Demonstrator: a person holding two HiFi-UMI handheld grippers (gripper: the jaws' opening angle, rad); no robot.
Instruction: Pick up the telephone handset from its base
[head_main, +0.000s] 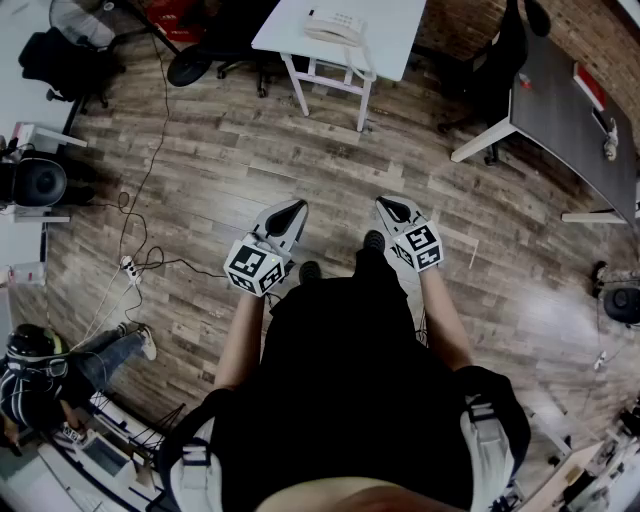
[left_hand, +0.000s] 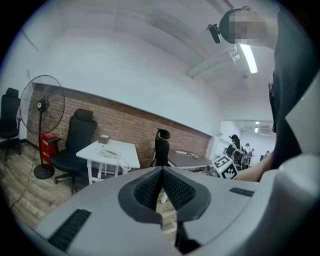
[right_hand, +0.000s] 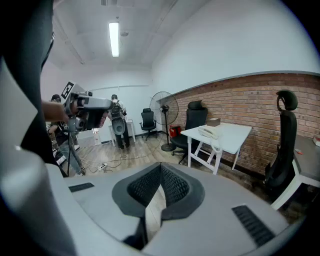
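Looking steeply down from the head camera, a person in dark clothing stands on a wood-plank floor (head_main: 250, 150) and holds a grey two-jaw tool in each hand, side by side in front of the body. The left gripper (head_main: 291, 211) and the right gripper (head_main: 392, 207) both point away from the person, tilted a little downward, towards the far end of the room. In each gripper's own view the ribbed black jaws are clenched together at the tips with nothing between them; both are empty, which probably suits walking rather than grasping.

The task's thing, a white corded desk telephone (head_main: 335, 27), sits on the white rectangular worktop (head_main: 395, 25) at the far side, well apart from both grippers. Its handset lies on the base and the coiled cord (head_main: 360, 62) hangs over the near edge. A small brown box (right_hand: 213, 121) stands beside the phone, nearer the red brick wall (right_hand: 260, 100).

To the right is a dark grey desk (head_main: 570, 110) with a black office chair (head_main: 495, 70) between it and the worktop; a black pedestal fan (left_hand: 42, 107) stands to the far left. Cables (head_main: 135, 265) trail across the floor at near left.

The pick-up seems not yet begun: the person would need to approach and part one pair of jaws first
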